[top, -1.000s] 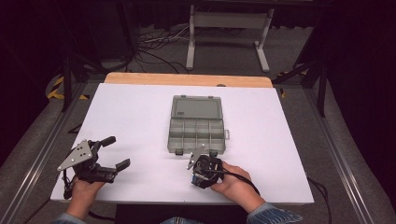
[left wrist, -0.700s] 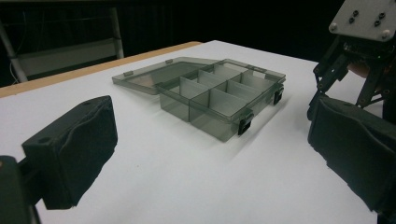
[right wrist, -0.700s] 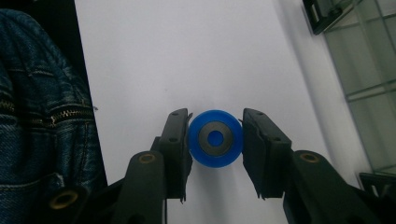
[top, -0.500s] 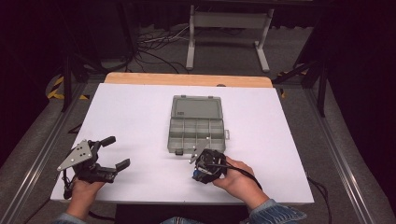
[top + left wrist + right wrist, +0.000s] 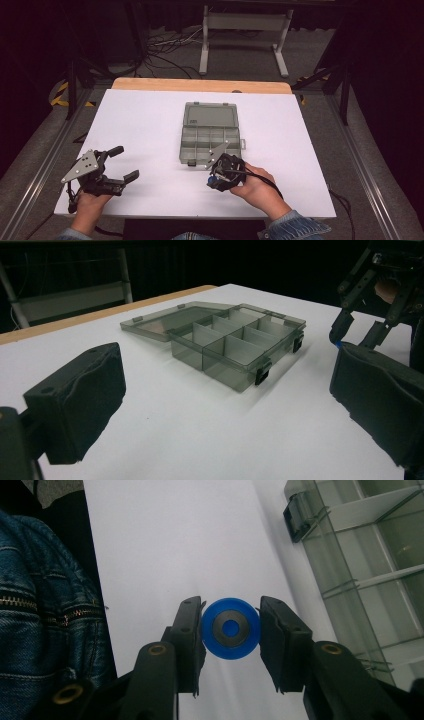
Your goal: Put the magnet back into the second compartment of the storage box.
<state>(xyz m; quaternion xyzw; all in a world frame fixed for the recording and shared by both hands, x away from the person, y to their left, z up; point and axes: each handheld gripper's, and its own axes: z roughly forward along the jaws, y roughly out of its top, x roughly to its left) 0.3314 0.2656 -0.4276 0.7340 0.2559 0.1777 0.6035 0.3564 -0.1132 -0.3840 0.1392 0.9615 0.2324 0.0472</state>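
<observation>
White table [image 5: 150, 120]; open grey compartment box [image 5: 209, 134] lying at centre.

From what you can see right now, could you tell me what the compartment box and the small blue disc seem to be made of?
The compartment box looks like smoke-tinted clear plastic: the table shows through its glossy walls and open lid, and its latches are black. The blue disc, gripped in the right claw, looks like smooth moulded plastic with a grey ring around its centre, possibly metal or rubber; I cannot tell which.

The organizer box [image 5: 380, 575] runs off the right gripper view's edge; the blue disc [image 5: 213, 178] is tiny in the high view — mostly hidden.
</observation>
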